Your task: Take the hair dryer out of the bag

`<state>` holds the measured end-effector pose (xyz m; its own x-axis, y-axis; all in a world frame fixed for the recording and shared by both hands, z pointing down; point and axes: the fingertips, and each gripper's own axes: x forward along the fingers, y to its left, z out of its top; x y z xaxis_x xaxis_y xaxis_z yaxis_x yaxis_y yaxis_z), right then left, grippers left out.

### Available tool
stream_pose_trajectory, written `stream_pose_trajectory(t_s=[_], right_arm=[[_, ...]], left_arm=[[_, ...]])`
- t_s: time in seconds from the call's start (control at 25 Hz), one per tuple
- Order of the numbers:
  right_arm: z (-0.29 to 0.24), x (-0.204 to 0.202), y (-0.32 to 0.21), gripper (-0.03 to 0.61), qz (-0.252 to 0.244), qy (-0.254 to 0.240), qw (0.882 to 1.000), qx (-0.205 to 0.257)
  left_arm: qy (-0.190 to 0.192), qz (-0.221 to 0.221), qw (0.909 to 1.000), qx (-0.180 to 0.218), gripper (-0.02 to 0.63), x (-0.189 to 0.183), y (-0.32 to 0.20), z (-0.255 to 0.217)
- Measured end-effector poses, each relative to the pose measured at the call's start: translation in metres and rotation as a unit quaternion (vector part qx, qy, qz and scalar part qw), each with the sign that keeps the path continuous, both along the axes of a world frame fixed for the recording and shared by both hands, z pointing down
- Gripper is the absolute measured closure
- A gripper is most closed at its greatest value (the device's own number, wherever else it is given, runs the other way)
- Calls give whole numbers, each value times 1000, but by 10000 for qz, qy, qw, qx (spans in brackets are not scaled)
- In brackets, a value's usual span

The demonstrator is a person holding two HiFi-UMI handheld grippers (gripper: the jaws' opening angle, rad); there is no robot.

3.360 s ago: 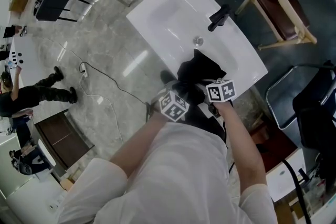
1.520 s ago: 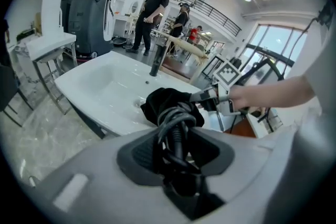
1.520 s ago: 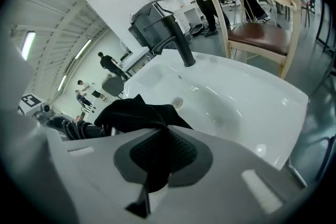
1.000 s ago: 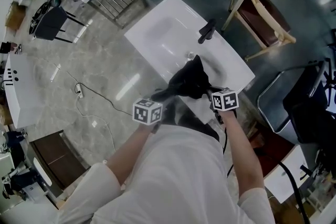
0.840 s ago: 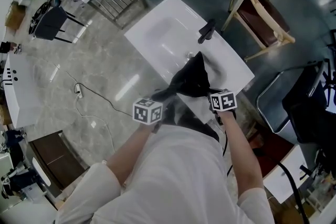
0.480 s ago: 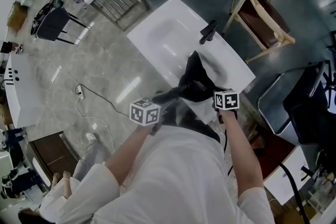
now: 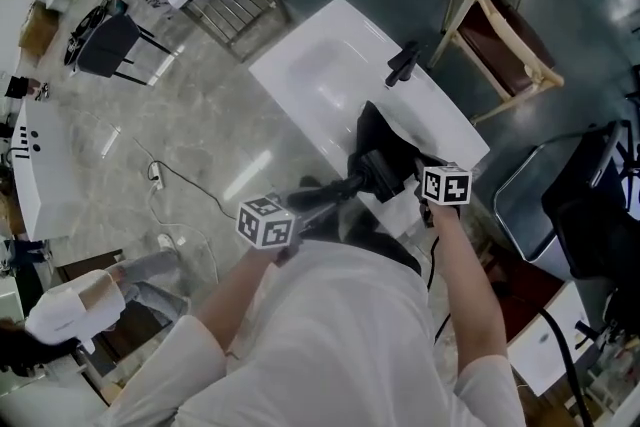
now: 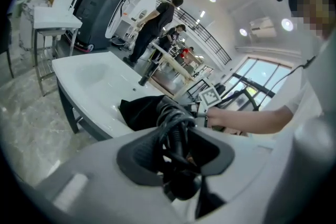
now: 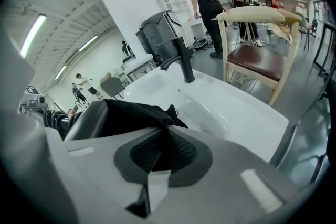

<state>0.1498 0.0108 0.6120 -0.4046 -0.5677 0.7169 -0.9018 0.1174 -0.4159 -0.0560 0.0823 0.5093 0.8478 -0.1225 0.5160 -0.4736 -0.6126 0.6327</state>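
Clamps the cord-wound handle of the dryer in the left tool, jaws held partway apart by it, at 7 o'clock of the bag in the head view. Pinches the bag's black cloth in the right tool, jaws pressed almost together, at 4 o'clock of the bag. Shows the dryer half out of the bag mouth over the near edge of the white sink, barrel partly under cloth.

The sink is glossy, smooth white — ceramic-looking — and the floor polished stone. The bag is matt black cloth; the hair dryer matt black plastic (its cord rubbery); the chair pale wood.
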Motion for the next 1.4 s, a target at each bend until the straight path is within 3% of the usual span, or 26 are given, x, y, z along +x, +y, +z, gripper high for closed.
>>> stream_pose_trajectory(t_s=[0.16,0.36,0.92,1.4], right_arm=[[-2,1,-6,565,-1,-25,10000,31],[-9,-11,-1,565,-114,-59,9999,20],[-34,-62,12,565,-171,-212,9994,-221],[-38,-105,10,563,778,-175,9952,-573]], left_arm=[[194,67,9998,3,469,2,6,-8],[343,-263,9991,-15,469,-6,-7,-14],[773,-192,9964,278,468,-46,-106,-42],[1149,209,9928,255,468,-86,-199,-54]])
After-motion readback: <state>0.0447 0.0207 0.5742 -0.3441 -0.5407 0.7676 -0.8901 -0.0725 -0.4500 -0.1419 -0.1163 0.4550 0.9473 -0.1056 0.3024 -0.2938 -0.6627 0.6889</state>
